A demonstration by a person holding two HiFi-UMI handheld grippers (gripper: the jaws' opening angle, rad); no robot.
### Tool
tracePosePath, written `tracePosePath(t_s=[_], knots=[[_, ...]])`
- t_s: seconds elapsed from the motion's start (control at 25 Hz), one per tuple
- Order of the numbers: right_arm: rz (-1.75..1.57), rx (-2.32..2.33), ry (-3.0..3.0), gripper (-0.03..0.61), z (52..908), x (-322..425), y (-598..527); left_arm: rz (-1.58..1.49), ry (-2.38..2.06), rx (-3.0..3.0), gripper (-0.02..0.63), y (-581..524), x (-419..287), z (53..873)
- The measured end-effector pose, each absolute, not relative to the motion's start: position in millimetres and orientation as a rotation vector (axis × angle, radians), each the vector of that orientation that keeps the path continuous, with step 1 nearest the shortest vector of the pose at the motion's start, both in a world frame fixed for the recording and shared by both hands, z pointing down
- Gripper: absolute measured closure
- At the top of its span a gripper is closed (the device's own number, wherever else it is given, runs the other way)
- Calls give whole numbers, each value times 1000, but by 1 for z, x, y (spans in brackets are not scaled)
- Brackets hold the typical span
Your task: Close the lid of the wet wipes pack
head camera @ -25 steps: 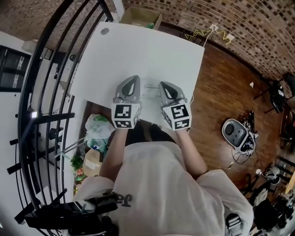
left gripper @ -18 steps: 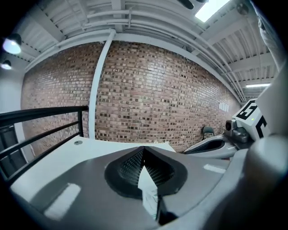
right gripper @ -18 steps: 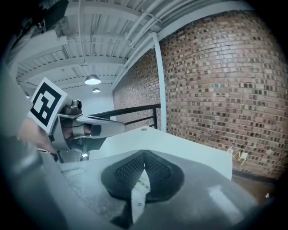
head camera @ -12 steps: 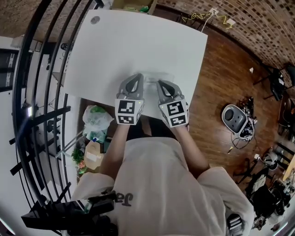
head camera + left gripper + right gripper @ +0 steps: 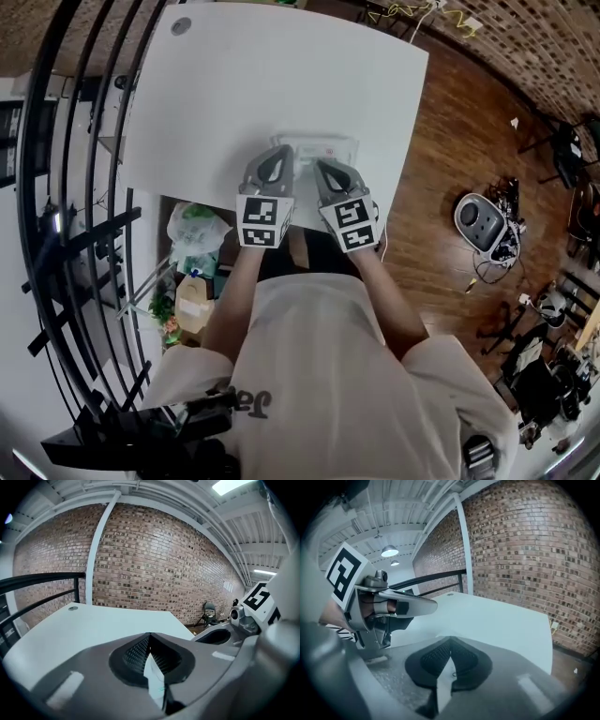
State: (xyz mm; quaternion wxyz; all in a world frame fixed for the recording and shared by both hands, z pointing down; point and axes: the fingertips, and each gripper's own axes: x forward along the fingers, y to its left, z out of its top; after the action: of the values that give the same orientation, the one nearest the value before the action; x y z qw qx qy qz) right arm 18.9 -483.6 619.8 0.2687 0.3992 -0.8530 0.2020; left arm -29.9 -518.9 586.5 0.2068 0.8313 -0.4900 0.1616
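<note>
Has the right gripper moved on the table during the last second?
Yes. The right gripper has shifted left, away from the table's right edge and nearer the left gripper.

White tabletop (image 5: 234, 84). Wet wipes pack (image 5: 330, 147) lies flat on it, just ahead of left gripper (image 5: 278, 155) and right gripper (image 5: 325, 169). Round grey cap (image 5: 180, 26) set far beyond left gripper.

This looks like a big workshop room in an old building. The walls are red brick (image 5: 154, 564) and the floor is brown wood (image 5: 441, 169). A black metal railing (image 5: 84, 187) runs beside a white table (image 5: 281, 75). Lamps (image 5: 389, 551) hang under a bare ceiling. A grey machine (image 5: 480, 223) and tangled cables (image 5: 495, 281) lie on the floor.
</note>
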Motion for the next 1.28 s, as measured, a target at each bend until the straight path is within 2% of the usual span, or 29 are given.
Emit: tracePosePath(t_s=[0.56, 1.28], knots=[[611, 1058, -2197, 589, 662, 21, -466, 527, -1303, 2295, 597, -510, -26, 615], [541, 1015, -2078, 591, 681, 15, -465, 515, -1288, 2243, 597, -518, -39, 637]])
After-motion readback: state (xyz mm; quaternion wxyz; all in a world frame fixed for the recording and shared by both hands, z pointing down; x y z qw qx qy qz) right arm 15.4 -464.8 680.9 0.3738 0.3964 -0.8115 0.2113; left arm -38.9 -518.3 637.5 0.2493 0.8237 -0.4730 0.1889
